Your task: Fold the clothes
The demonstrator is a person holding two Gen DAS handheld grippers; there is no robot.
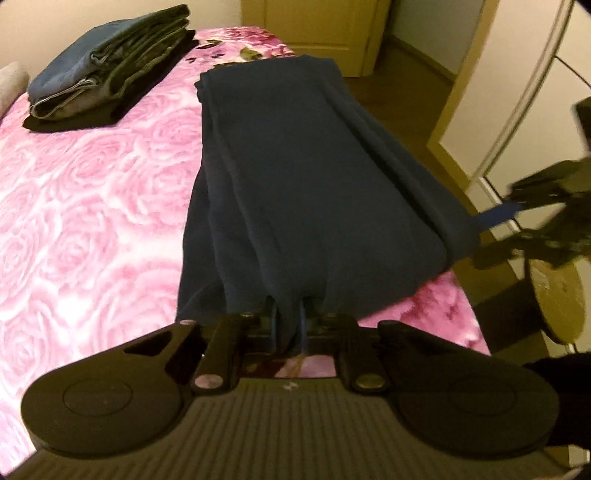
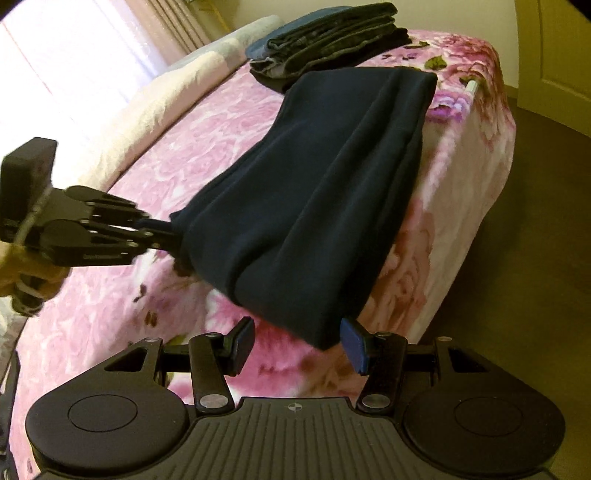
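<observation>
A dark navy garment (image 1: 295,177), folded into a long band, lies across the pink rose blanket (image 1: 92,203) near the bed's corner. My left gripper (image 1: 288,325) is shut on its near edge, with cloth bunched between the pads. From the right wrist view, the left gripper (image 2: 166,232) bites the garment (image 2: 314,184) from the left. My right gripper (image 2: 299,341) is open; the garment's lower corner hangs between its fingers, close to the blue pad, without being pinched. In the left wrist view, the right gripper (image 1: 491,236) sits at the garment's right edge.
A stack of folded dark clothes (image 1: 110,74) (image 2: 325,40) sits at the far end of the bed. Cream bedding (image 2: 147,110) runs along the window side. The bed edge drops to brown floor (image 2: 535,221). A door (image 1: 314,22) and a round stand (image 1: 557,295) are nearby.
</observation>
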